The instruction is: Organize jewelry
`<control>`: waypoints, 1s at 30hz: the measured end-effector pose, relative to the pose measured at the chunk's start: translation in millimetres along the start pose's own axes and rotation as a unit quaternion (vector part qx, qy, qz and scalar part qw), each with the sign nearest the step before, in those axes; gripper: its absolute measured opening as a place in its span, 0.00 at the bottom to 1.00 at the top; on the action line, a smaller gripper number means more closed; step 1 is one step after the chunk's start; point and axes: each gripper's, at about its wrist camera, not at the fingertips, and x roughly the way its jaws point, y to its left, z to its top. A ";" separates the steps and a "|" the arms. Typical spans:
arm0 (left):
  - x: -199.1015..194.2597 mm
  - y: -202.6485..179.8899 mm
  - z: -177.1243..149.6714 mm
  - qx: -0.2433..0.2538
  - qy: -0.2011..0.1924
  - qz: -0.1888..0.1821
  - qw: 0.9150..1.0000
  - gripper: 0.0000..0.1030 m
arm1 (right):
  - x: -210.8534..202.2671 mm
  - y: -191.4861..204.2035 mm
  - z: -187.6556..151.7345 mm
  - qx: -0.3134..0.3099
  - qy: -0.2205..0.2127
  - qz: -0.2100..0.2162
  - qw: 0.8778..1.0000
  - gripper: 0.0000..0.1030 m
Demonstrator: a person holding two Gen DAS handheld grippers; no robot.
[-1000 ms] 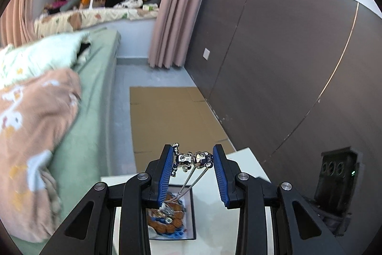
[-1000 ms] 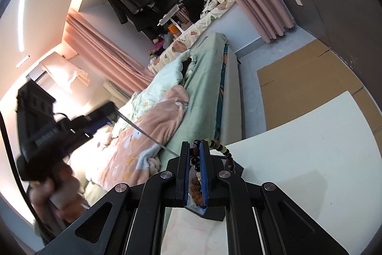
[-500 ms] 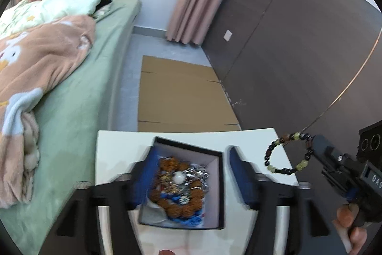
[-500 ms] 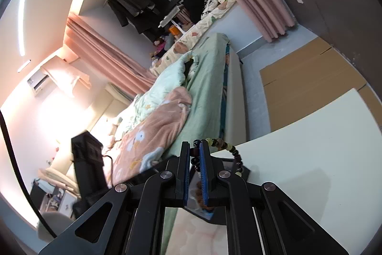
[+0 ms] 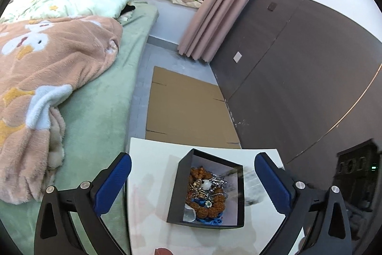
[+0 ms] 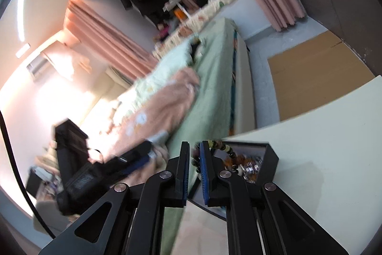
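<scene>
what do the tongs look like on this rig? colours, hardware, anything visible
Both alike: the left tongs and right tongs have matte black angular linkage arms with triangular cutouts, round silver screws at the joints and ribbed blue pads inside each finger. No logos, sleeves or cables visible on them.

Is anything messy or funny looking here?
Yes. The jewelry in the black box is one tangled heap, not sorted. A bead bracelet dangles from the shut right gripper above the box. The left gripper is open.
</scene>
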 end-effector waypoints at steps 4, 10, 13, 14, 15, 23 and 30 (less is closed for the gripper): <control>-14.9 4.2 -3.8 0.004 -0.026 0.010 1.000 1.00 | -9.1 -5.0 -2.5 0.008 -0.013 -0.014 1.000 0.88; -35.3 5.5 -11.2 0.009 -0.056 0.016 0.998 1.00 | -30.3 -12.3 -7.0 0.019 -0.026 -0.029 0.999 0.92; -39.3 1.5 -17.6 0.022 -0.048 0.028 0.998 1.00 | -40.8 -15.6 -12.8 0.023 -0.031 -0.040 0.998 0.93; -40.3 -0.4 -19.4 0.028 -0.046 0.031 0.998 1.00 | -44.3 -16.9 -15.4 0.024 -0.033 -0.042 0.998 0.97; -42.0 -1.9 -21.6 0.033 -0.043 0.032 0.998 1.00 | -49.9 -18.1 -18.2 0.025 -0.036 -0.043 0.998 1.00; -55.8 -27.7 -45.8 0.082 -0.026 0.042 0.995 1.00 | -81.1 -14.3 -35.5 0.007 -0.042 -0.074 0.996 1.00; -72.2 -51.2 -65.0 0.126 -0.027 0.054 0.990 1.00 | -110.2 -6.2 -52.2 -0.033 -0.043 -0.115 0.992 1.00</control>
